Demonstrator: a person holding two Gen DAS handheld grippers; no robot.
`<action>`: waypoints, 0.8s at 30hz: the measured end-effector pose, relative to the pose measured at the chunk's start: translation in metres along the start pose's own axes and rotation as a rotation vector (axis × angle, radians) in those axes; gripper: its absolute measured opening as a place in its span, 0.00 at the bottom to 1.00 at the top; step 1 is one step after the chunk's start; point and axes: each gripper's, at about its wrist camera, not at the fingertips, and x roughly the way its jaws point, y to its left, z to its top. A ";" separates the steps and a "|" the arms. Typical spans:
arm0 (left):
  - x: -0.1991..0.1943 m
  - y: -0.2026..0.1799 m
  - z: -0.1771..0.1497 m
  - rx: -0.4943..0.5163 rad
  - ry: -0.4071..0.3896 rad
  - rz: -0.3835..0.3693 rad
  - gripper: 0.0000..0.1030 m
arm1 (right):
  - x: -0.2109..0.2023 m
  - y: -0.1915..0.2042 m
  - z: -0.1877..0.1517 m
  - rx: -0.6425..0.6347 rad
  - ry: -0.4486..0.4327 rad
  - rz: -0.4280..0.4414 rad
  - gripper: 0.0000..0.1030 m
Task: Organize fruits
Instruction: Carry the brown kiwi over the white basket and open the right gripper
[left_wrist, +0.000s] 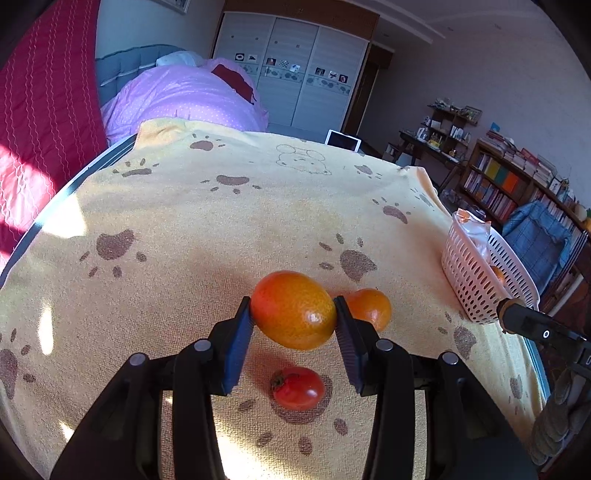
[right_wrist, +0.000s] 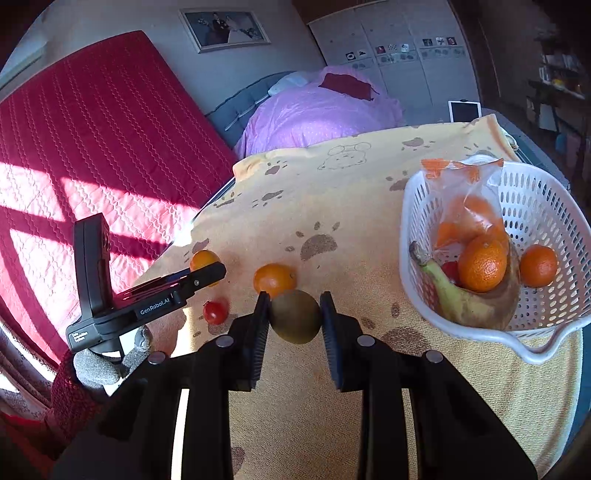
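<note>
The left gripper (left_wrist: 293, 314) is clamped on an orange-yellow mango (left_wrist: 294, 309), a tomato (left_wrist: 297, 387) on the tabletop beneath it; the right gripper (right_wrist: 294, 314) grips a kiwi (right_wrist: 295, 316), the white basket (right_wrist: 532, 206) to its right

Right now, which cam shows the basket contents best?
Right wrist. It looks down into the white basket: banana, two oranges and a plastic bag are all visible. Left wrist catches only the basket's outer wall at the frame edge, with the bag poking out the top.
</note>
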 end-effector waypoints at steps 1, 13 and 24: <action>0.000 0.000 0.000 0.001 0.000 0.001 0.43 | -0.006 -0.007 0.004 0.022 -0.020 -0.017 0.28; 0.003 -0.001 0.000 0.005 0.009 0.012 0.43 | -0.049 -0.085 0.019 0.270 -0.119 -0.209 0.28; 0.004 0.001 -0.001 0.002 0.011 0.015 0.43 | -0.044 -0.102 0.013 0.312 -0.112 -0.277 0.28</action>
